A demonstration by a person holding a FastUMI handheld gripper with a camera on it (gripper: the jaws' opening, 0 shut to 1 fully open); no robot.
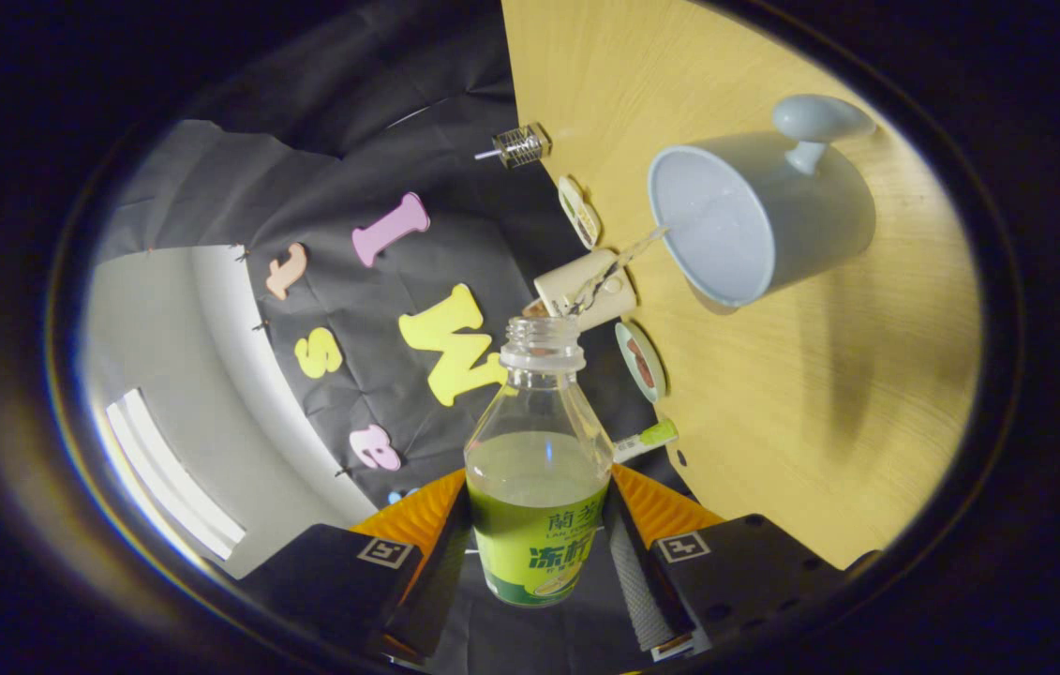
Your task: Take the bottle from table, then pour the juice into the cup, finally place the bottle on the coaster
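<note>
My gripper [537,530] is shut on a clear plastic bottle [539,431] with a green label, gripping its lower body from both sides. The bottle has no cap and is about half full of pale green juice. It is tipped strongly, so the wooden table [801,422] looks turned on its side. A thin stream of juice [623,262] runs from the bottle's mouth to the rim of a pale blue-grey cup [754,220] with a knob-like handle, standing beyond the fingers. A round teal-rimmed coaster [640,361] lies near the table's far edge, close to the bottle's neck.
A beige cylinder [586,286] stands just past the bottle's mouth. A second round disc [578,211], a small wire coil [522,145] and a green-capped pen [647,436] lie along the same table edge. Behind them hangs the black booth cloth.
</note>
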